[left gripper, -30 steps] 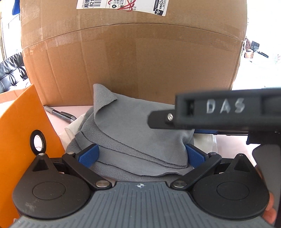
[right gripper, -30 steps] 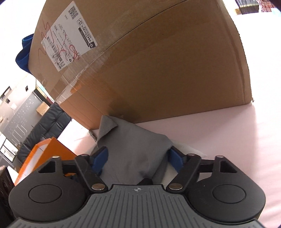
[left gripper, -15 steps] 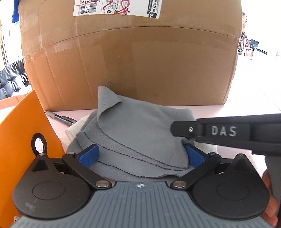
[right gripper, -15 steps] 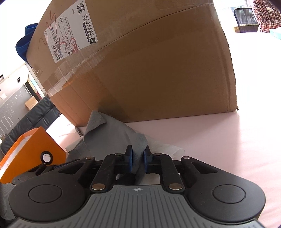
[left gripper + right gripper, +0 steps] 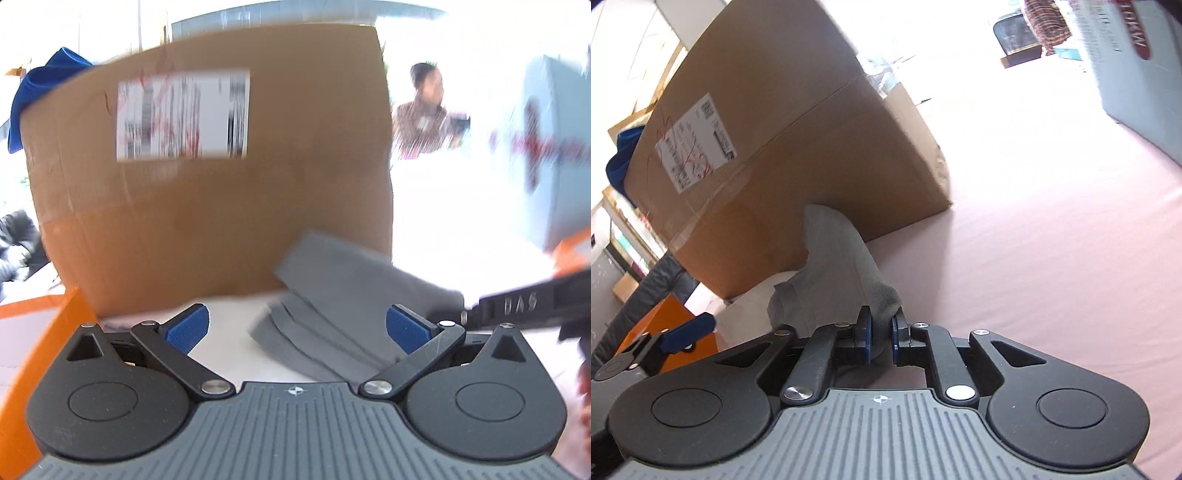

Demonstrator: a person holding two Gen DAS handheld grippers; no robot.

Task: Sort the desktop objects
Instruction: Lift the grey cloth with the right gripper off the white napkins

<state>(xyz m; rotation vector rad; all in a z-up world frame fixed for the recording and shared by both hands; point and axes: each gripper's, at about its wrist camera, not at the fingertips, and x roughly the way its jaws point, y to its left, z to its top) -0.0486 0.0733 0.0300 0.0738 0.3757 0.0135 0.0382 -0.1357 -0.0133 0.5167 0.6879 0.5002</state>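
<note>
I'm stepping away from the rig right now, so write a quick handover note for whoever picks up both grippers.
Right gripper: shut on the grey cloth, which hangs bunched from it, lifted in front of the cardboard box.
Left gripper: open, holding nothing; the cloth lies partly between its fingers.
Orange bin sits to the left, blue-grey box at far right.
Done: cloth grasped and raised.
Left: set the cloth where it belongs, then sort anything else; no other items are clearly visible.

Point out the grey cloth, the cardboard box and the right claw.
grey cloth point(image 5: 842, 273): right wrist view, lifted fold above the pads.
cardboard box point(image 5: 221, 221): left wrist view, front face below the label.
right claw point(image 5: 881, 334): right wrist view, between its fingertips.
</note>
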